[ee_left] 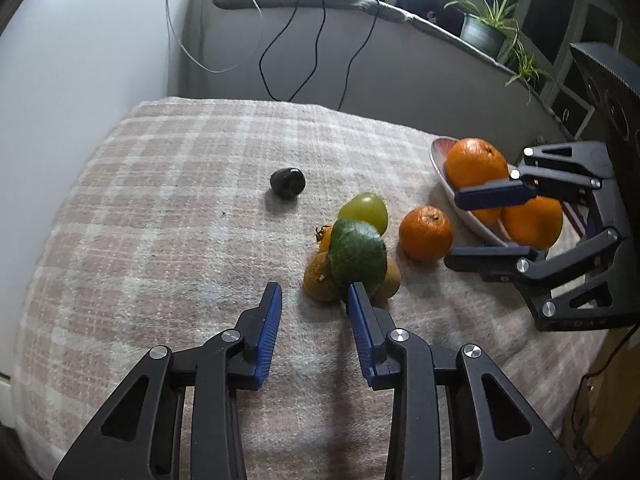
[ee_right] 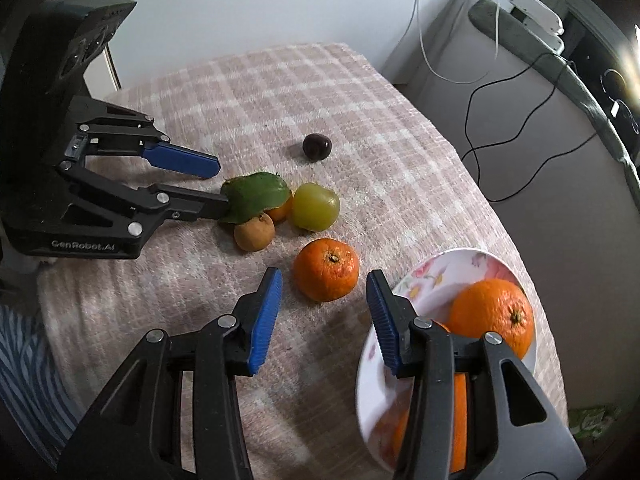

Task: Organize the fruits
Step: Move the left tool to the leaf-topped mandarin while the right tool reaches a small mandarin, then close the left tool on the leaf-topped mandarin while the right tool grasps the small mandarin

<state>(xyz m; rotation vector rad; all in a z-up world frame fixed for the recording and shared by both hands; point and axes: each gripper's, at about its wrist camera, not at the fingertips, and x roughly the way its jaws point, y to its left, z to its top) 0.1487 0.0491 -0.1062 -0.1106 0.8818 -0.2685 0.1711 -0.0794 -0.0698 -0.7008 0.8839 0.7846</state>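
A mandarin (ee_right: 326, 269) lies on the checked cloth (ee_right: 280, 92), just beyond my open right gripper (ee_right: 324, 304), a little left of the floral plate (ee_right: 420, 284). The plate holds a big orange (ee_right: 492, 316) and more oranges under the right fingers. A cluster lies further out: a green leaf (ee_right: 256, 196), a green fruit (ee_right: 315, 205) and small brown-orange fruits (ee_right: 254, 232). A dark plum (ee_right: 317, 145) lies alone. My open left gripper (ee_left: 314, 300) sits right before the leaf (ee_left: 356, 258). The left view also shows the mandarin (ee_left: 425, 233), plate (ee_left: 440, 160) and right gripper (ee_left: 486, 224).
The cloth-covered table drops off at its edges. Cables (ee_left: 320, 40) hang down a grey wall behind it. A potted plant (ee_left: 486, 26) stands on the ledge. A power strip (ee_right: 532, 10) lies on the ledge at the right.
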